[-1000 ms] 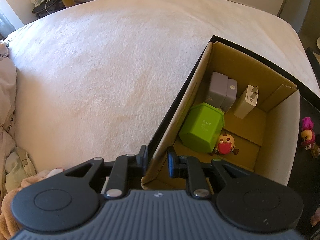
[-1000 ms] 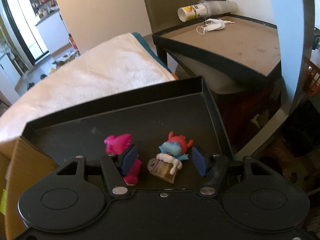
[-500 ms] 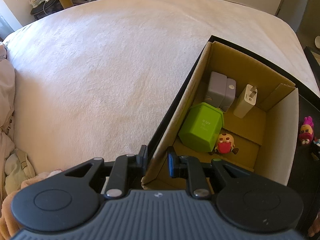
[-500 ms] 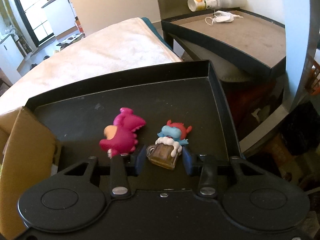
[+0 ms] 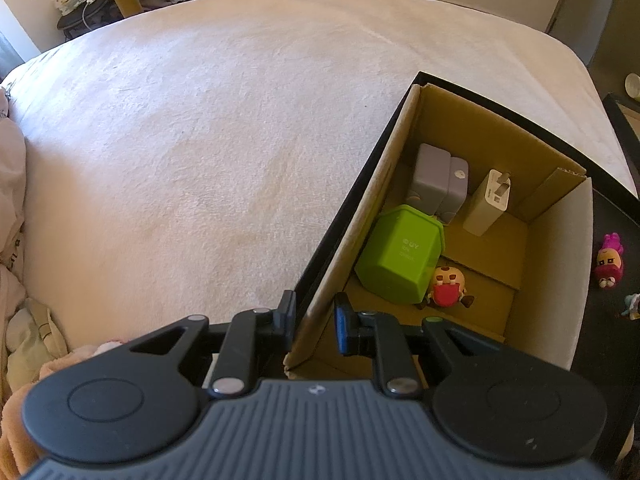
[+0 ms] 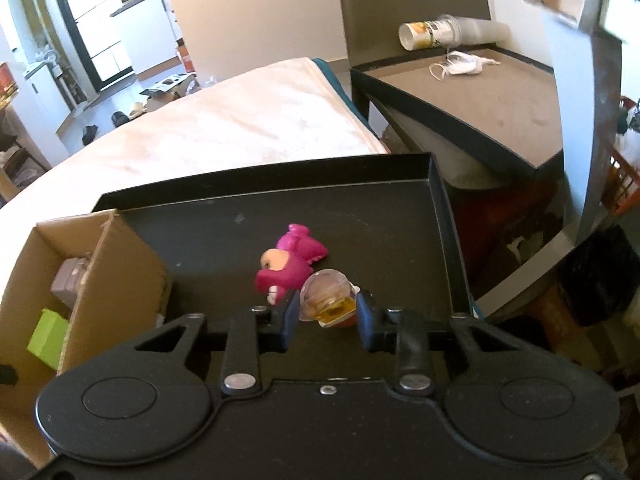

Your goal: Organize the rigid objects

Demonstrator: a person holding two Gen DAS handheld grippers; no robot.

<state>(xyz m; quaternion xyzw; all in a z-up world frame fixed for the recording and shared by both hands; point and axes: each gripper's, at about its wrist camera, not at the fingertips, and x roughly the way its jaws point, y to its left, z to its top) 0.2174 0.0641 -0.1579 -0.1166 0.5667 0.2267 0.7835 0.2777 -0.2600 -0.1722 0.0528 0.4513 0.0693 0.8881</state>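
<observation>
My left gripper (image 5: 316,322) is shut on the near wall of the cardboard box (image 5: 400,152). Inside the box lie a green case (image 5: 400,256), a grey adapter (image 5: 438,180), a white charger (image 5: 488,204) and a small red figure (image 5: 448,284). My right gripper (image 6: 326,320) is closing, its pads pressing on a small figure in a clear mug (image 6: 326,296). The mug figure is tipped, with its clear base towards the camera, just above the black tray (image 6: 360,216). A pink figure (image 6: 292,264) lies on the tray right beside it, also visible in the left wrist view (image 5: 609,260).
The box (image 6: 120,264) stands in the tray's left part, on a bed with a white cover (image 5: 200,140). Beyond the tray a dark side table (image 6: 500,96) carries stacked cups (image 6: 440,34) and a face mask (image 6: 460,68). Crumpled clothes (image 5: 12,200) lie at the bed's left edge.
The right gripper's jaws narrowed onto the mug figure and rose with it, and the figure tipped over between them. The pink figure now lies clear of the left finger. The left gripper kept still.
</observation>
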